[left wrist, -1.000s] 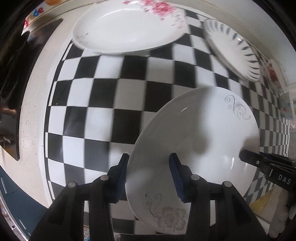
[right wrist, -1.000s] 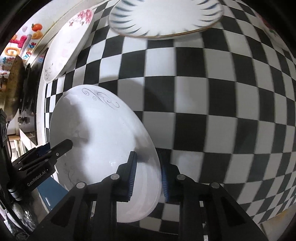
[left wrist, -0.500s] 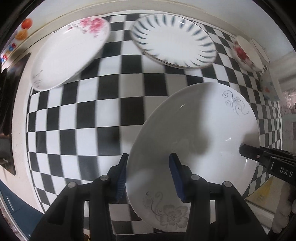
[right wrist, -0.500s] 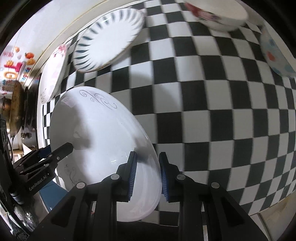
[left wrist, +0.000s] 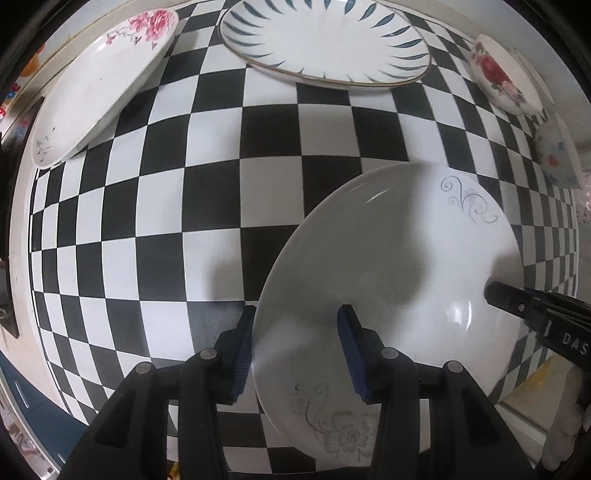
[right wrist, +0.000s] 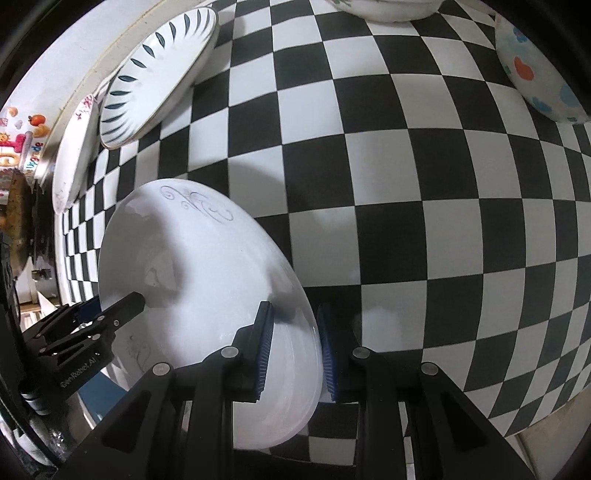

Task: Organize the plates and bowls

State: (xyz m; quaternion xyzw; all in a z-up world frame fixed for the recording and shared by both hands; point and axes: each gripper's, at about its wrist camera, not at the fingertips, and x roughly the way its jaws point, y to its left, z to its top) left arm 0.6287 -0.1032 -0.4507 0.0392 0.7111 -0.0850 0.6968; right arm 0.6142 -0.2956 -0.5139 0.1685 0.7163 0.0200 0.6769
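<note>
A white plate with grey scroll and flower prints (left wrist: 388, 266) (right wrist: 207, 266) is held tilted above the checkered table by both grippers. My left gripper (left wrist: 299, 350) is shut on its left rim; it also shows in the right wrist view (right wrist: 122, 308). My right gripper (right wrist: 295, 343) is shut on its right rim; its fingers (left wrist: 506, 295) reach in from the right. On the table lie a pink-flower plate (left wrist: 99, 81) (right wrist: 72, 155) and a blue-leaf plate (left wrist: 325, 40) (right wrist: 155, 70). A rose bowl (left wrist: 502, 81) and a dotted bowl (left wrist: 557, 155) (right wrist: 535, 66) stand at the right.
The black-and-white checkered cloth (left wrist: 184, 206) (right wrist: 424, 206) covers the table. A white wall runs along the far edge behind the plates. A dark appliance (right wrist: 22, 221) stands past the table's left end. A second bowl edge shows at the top (right wrist: 388, 9).
Both grippers have carried the white plate to the right along the table; the blue-leaf plate and the two bowls have come into view, and the pink-flower plate has slid to the left.
</note>
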